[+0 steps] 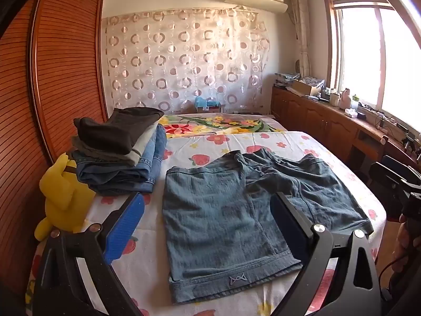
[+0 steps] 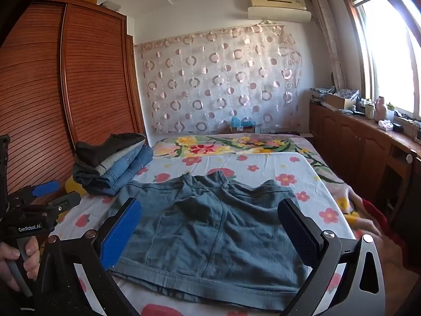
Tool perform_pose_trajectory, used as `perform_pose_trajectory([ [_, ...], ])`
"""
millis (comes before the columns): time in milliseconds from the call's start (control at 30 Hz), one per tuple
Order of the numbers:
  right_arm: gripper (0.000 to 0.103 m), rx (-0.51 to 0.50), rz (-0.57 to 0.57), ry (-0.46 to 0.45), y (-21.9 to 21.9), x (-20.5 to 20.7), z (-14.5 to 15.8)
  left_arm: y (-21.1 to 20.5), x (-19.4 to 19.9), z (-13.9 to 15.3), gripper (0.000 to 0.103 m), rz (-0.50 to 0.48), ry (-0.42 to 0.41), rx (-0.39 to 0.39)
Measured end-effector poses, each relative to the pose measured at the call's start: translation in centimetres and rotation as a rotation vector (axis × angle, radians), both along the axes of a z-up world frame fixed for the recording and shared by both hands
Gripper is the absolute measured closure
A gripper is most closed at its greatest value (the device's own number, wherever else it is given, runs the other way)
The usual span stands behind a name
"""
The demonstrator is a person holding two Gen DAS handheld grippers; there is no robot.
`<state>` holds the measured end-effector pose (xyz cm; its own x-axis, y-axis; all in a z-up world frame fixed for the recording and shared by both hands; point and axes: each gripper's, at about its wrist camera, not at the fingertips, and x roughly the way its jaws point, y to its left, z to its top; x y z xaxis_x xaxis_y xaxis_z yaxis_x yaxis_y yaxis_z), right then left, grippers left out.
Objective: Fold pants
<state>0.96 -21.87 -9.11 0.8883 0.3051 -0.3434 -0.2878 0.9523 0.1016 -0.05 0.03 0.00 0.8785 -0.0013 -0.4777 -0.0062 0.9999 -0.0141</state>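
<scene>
Two tools, both with jaws spread wide, nothing between the pads. Bed (image 1: 289, 142) fills most of both views, covered by a white sheet with red flowers and strawberries. Wooden slatted wardrobe (image 1: 65, 65) runs along its left side; a circle-patterned curtain (image 1: 184, 58) hangs on the far wall. Pants (image 1: 236, 210), faded blue-grey denim, lie flat on the bed near its front edge, legs doubled over, hem with a small logo tab toward the left wrist camera. Stack of folded clothes (image 1: 121, 152) sits on the bed just left of the pants, not touching them: dark item on top, jeans beneath. Yellow plush toy (image 1: 63, 197) sits beside the stack at the bed's left edge. Left tool (image 1: 208, 226) hovers over the pants, apart from the cloth. Right tool (image 2: 210, 229) likewise hovers above the pants, pads clear.
</scene>
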Motion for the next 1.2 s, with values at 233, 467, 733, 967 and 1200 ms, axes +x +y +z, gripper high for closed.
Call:
perform_pose_trajectory([
  [233, 0.000, 0.002, -0.005, -0.010, -0.06, -0.11, 0.03, -0.04, -0.14, -0.03, 0.006, -0.001, -0.003, 0.006],
  [467, 0.000, 0.003, -0.003, -0.009, -0.18, -0.46, 0.13, 0.56, 0.06, 0.26, 0.006, 0.003, -0.005, 0.005],
  [733, 0.000, 0.003, -0.004, -0.007, 0.04, -0.20, 0.02, 0.48, -0.08, 0.27, 0.006, 0.005, -0.007, 0.007],
  [967, 0.000, 0.005, -0.006, -0.003, -0.05, -0.08, -0.08, 0.52, -0.11, 0.25, 0.006, 0.004, -0.010, 0.007],
  [1200, 0.000, 0.006, -0.007, -0.001, -0.06, -0.18, -0.15, 0.69, -0.04, 0.44, 0.006, 0.005, -0.011, 0.008],
])
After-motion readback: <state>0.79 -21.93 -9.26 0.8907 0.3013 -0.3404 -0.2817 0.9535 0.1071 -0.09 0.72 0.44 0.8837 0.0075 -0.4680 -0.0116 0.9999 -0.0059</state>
